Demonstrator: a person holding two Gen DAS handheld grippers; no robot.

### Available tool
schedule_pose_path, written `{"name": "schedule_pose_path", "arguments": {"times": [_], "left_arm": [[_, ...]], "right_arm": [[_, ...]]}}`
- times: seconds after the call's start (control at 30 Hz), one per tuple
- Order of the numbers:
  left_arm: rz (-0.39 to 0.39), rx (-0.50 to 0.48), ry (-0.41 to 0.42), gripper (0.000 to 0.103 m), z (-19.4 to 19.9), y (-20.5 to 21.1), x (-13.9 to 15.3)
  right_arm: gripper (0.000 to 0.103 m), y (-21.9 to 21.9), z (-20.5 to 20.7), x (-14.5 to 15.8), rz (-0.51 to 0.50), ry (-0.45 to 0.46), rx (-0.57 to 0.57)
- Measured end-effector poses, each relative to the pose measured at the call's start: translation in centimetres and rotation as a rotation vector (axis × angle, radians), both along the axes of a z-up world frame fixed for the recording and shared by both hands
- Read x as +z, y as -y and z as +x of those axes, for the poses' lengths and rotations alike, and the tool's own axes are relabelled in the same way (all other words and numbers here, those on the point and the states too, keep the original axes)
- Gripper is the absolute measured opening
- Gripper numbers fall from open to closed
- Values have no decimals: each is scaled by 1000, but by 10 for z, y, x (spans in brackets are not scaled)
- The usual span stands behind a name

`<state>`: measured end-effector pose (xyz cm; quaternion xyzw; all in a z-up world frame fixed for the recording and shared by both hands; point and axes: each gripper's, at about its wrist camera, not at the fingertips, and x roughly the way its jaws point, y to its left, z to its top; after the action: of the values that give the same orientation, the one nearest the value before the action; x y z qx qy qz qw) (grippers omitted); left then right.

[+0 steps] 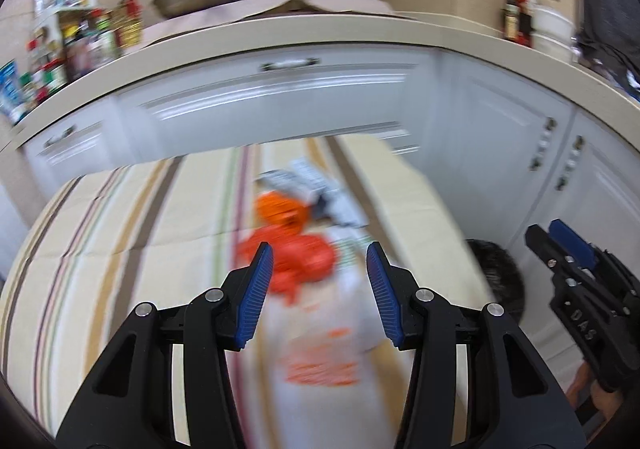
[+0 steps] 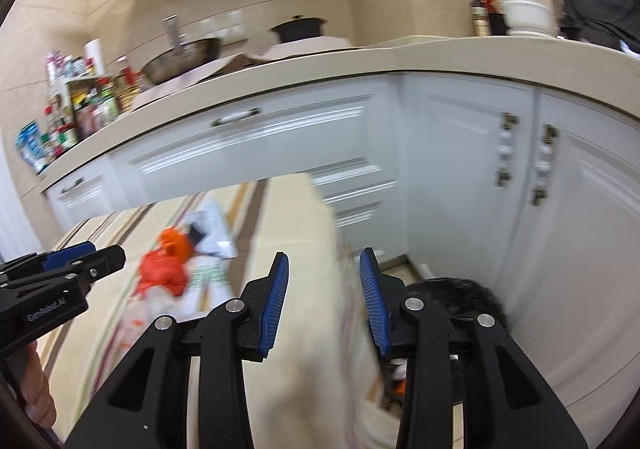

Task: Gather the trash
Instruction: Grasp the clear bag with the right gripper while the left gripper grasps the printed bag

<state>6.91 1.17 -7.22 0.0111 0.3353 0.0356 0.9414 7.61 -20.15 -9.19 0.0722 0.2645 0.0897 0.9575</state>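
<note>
Trash lies in a loose heap on a striped tablecloth [image 1: 120, 217], seen first from the left wrist camera. The left gripper [image 1: 320, 269] has its jaws spread apart, with nothing between them. Straight ahead, just past its blue fingertips, sits a crumpled orange wrapper [image 1: 304, 261]; a white plastic bag with orange print [image 1: 324, 349] stretches from under the jaws away along the cloth, its long axis running roughly in line with the fingers. Farther off are an orange piece [image 1: 280, 211] and white crumpled packaging [image 1: 308, 181]. Motion blur smears all of it, so edges and labels cannot be read. The right gripper [image 1: 560, 245] shows at the right edge, beside a dark bin [image 1: 500, 273] on the floor.

From the right wrist camera, the right gripper [image 2: 324, 289] is likewise spread and empty, pointing at the table's corner where the cloth hangs down. The heap lies well to its left, so the left gripper [image 2: 100, 257] is judged the nearer one. The bin's black liner [image 2: 460, 297] is partly hidden behind the right finger; its contents are too blurred to name.
</note>
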Motion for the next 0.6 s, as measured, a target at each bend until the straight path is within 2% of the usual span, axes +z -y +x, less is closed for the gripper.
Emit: {"name": "schedule_pose_path", "arguments": {"times": [0.3, 0.6], "left_arm": [[18, 151, -28, 47, -31, -75, -14], [-16, 219, -53, 47, -38, -117, -25]], "right_arm": [[41, -71, -8, -3, -35, -27, 146], [42, -107, -1, -13, -74, -88, 213]]}}
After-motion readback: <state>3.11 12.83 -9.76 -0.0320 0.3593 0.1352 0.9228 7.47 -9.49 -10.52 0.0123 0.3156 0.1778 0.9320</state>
